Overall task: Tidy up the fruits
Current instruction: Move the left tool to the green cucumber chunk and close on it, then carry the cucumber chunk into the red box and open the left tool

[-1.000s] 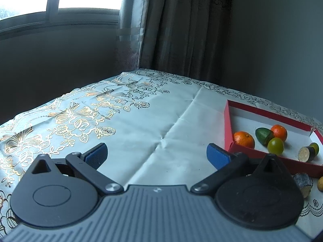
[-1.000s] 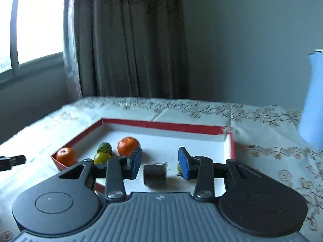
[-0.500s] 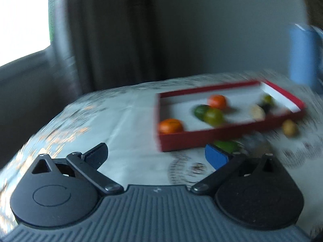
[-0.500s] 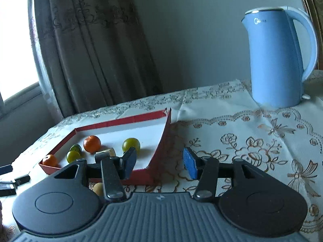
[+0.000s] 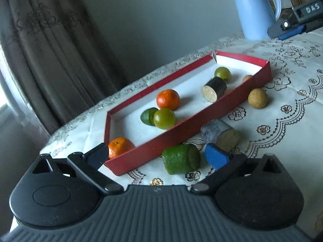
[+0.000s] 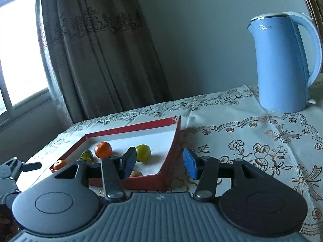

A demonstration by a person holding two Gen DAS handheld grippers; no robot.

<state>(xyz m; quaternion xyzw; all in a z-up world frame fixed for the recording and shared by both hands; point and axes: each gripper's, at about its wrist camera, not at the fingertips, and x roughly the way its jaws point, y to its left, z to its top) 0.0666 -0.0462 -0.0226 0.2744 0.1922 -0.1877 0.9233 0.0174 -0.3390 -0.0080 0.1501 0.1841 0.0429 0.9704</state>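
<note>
lace-clothed surface point(image 5: 292, 121) w/ red tray point(image 5: 181, 129) already holding several fruits, green chunk point(image 5: 180, 158) still outside just beside its near wall, left gripper point(image 5: 155, 155) jaws wide open, empty, prob lining up on it; right gripper point(image 6: 159, 162) jaws just opened, nothing between.

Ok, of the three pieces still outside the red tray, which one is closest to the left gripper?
The green cucumber chunk, lying on its side just ahead of the left gripper. The grey-skinned chunk and round tan fruit sit farther along the tray.
</note>
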